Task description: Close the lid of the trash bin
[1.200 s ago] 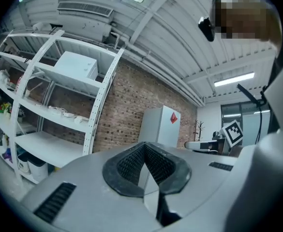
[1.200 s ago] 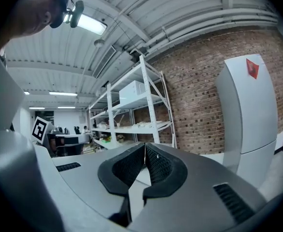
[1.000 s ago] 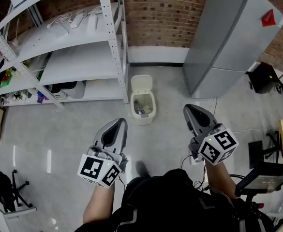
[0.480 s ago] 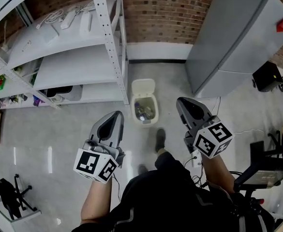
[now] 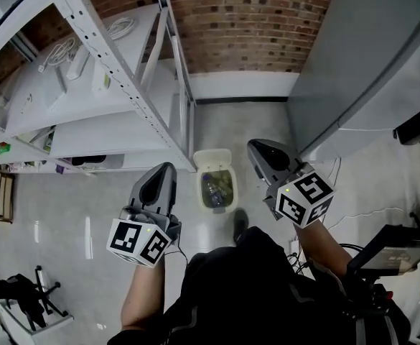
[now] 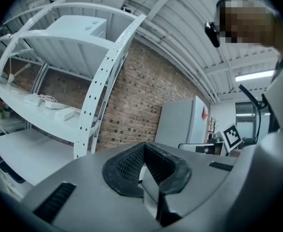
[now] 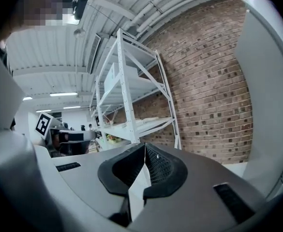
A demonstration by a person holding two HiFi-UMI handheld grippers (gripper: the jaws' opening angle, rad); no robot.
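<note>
Cream plastic made the small trash bin (image 5: 217, 191). In the head view it stood on the floor (image 5: 109, 192) by the foot of the white shelf (image 5: 116, 113), near the brick wall (image 5: 245, 20). Its lid (image 5: 212, 159) was up and leaned back. The left gripper (image 5: 164, 172) hung at the bin's left and the right gripper (image 5: 257, 149) at its right, and neither touched it.

In the left gripper view, the jaws were pressed together with nothing between them, and they pointed toward the shelf and a grey fridge (image 6: 180, 122).

In the right gripper view, the jaws were also squeezed together and empty, with bricks ahead.
</note>
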